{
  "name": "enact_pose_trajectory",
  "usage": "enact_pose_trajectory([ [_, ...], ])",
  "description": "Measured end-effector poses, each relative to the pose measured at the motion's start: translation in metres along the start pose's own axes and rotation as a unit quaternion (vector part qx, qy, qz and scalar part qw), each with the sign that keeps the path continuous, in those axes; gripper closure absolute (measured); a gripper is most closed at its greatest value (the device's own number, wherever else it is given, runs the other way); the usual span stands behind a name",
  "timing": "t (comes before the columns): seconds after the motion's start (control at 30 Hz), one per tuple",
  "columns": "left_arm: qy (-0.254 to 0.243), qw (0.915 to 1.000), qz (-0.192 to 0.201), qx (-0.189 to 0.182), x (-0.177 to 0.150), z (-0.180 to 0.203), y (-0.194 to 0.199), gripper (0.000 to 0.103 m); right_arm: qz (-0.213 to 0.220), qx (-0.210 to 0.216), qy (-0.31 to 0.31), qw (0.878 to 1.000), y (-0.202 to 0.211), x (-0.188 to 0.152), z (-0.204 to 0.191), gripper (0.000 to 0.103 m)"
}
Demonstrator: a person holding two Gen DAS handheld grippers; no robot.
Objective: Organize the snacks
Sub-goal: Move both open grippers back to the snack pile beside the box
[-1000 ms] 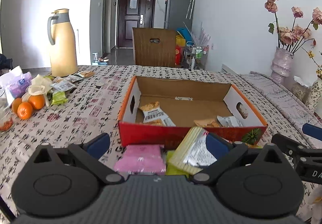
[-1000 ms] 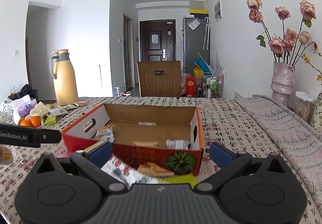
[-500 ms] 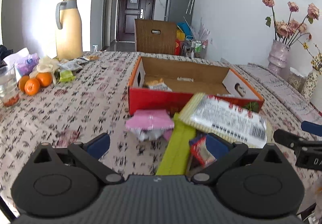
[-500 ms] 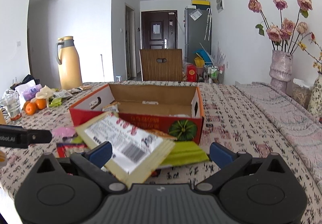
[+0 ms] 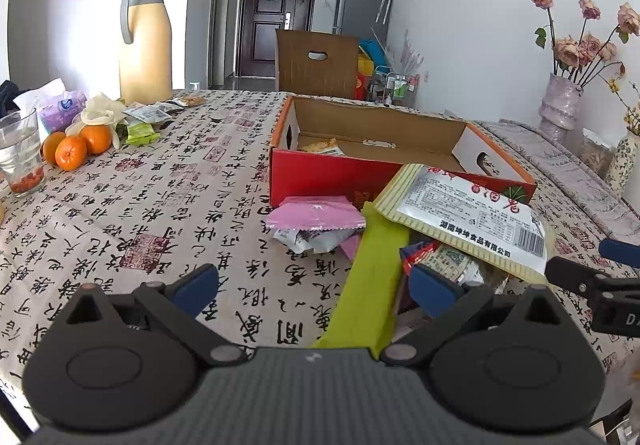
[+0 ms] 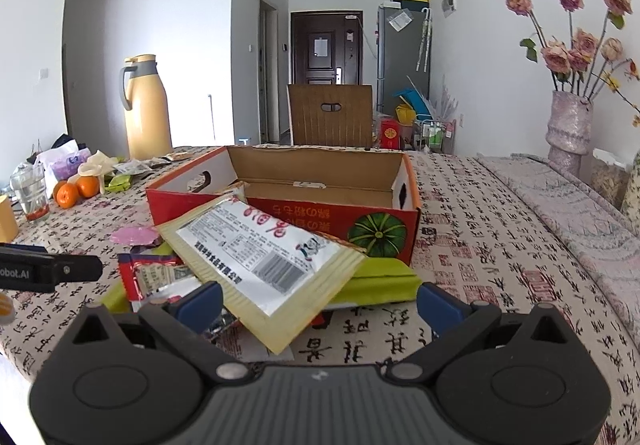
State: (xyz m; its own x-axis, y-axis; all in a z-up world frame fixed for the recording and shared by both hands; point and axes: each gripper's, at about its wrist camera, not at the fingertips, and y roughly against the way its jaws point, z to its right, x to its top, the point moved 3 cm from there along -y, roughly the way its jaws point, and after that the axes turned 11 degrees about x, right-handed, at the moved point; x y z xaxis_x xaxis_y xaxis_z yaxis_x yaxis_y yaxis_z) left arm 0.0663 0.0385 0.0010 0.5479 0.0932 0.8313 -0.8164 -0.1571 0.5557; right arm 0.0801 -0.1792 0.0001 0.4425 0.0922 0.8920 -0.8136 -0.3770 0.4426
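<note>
Both the left claw [image 5: 314, 283] and right claw [image 6: 320, 299] gape apart, empty, over snack packets [image 6: 260, 251] heaped before the cardboard box [image 6: 320, 181] on the tabletop [image 5: 160, 205].

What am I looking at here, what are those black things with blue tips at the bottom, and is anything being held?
Those are hand-held tongs, one in each of a person's hands, each with a camera looking forward along its fingers. One picture comes from the left tongs, the other from the right tongs. Both stand open and hold nothing. On the patterned tablecloth sits an open cardboard box with a few snacks inside. In front of it lies a pile: a big striped packet on top, a green packet, a pink packet and a red packet. Farther left are oranges, a glass and a yellow jug.
</note>
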Motion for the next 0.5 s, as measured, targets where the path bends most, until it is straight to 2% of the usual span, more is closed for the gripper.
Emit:
enact_pose_trajectory([
  [0.5, 0.002, 0.9999, -0.009, 0.007, 0.006, -0.008, -0.014, 0.0, -0.025, 0.046, 0.063, 0.997, -0.056, 0.027, -0.029, 0.0],
])
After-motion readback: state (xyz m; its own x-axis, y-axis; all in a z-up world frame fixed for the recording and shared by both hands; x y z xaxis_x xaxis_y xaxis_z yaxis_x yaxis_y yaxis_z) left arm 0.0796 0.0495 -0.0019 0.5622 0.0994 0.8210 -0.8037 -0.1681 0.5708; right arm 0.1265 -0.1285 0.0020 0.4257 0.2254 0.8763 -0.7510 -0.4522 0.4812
